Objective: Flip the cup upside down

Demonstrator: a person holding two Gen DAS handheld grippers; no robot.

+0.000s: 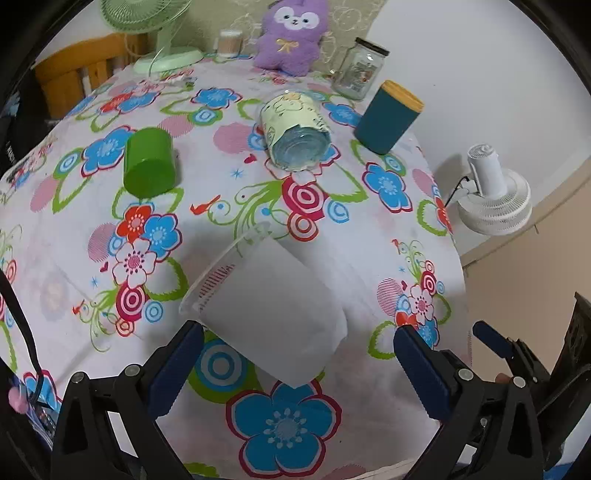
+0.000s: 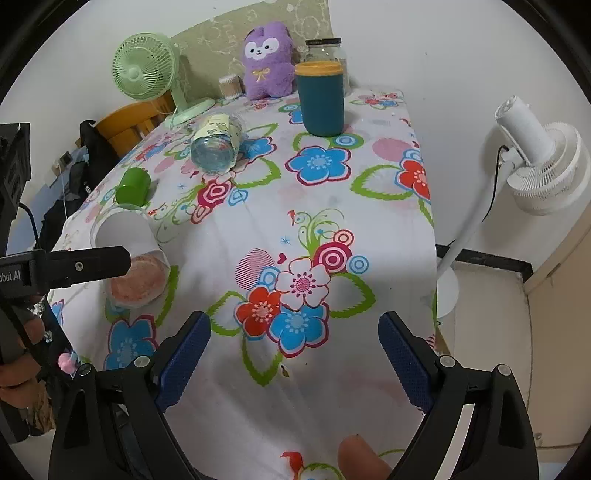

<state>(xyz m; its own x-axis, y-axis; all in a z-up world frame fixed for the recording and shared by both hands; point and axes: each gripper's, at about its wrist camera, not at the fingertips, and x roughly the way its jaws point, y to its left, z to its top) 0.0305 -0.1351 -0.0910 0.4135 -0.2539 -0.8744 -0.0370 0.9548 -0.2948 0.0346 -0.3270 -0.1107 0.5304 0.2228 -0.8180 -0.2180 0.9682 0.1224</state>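
A translucent white measuring cup (image 1: 273,310) lies on its side on the flowered tablecloth (image 1: 369,406), rim toward the upper left, base toward me. My left gripper (image 1: 295,363) is open, blue pads on either side of the cup's base, not touching it. In the right wrist view the same cup (image 2: 129,258) lies at the left, with the left gripper's finger across it. My right gripper (image 2: 295,354) is open and empty over the tablecloth (image 2: 332,206), well right of the cup.
A green cup (image 1: 149,166) and a clear patterned cup (image 1: 295,133) lie on their sides. A teal cup with a yellow rim (image 1: 388,118), a glass jar (image 1: 360,68), a purple plush (image 1: 291,33) and a green fan (image 1: 155,29) stand at the back. A white fan (image 1: 495,192) stands beside the table's right edge.
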